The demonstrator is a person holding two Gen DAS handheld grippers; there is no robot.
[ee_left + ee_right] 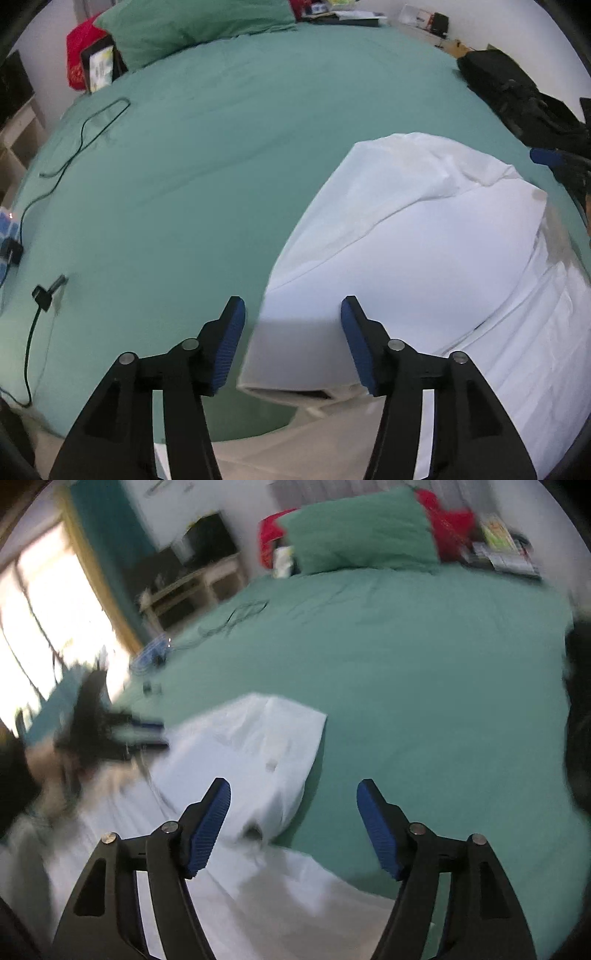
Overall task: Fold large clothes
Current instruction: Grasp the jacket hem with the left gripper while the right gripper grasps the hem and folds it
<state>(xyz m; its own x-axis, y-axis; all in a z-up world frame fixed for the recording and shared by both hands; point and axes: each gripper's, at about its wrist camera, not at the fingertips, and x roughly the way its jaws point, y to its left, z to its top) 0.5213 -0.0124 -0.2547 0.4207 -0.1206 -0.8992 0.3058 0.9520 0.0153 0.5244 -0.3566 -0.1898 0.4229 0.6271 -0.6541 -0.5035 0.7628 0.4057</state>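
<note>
A wide bed under a green cotton sheet (pixel 229 177) fills the room, a green pillow (pixel 192 26) at its head, a thin black cable (pixel 77 147) trailing along one side and a dark heap of clothing (pixel 517 96) on the other. The large white cloth garment (pixel 424 236) lies near the bed's foot, one panel already turned over the rest, so this reads as the gap between folds. The left gripper (pixel 291 343) hangs with its blue-padded jaws well apart, a folded white corner just below the gap, nothing pinched. The right gripper (pixel 293 823) is spread wide too and holds nothing, the garment's edge under its left jaw and bare sheet under the other; that view is smeared. I'd say next comes picking fresh edges and carrying them across evenly.
</note>
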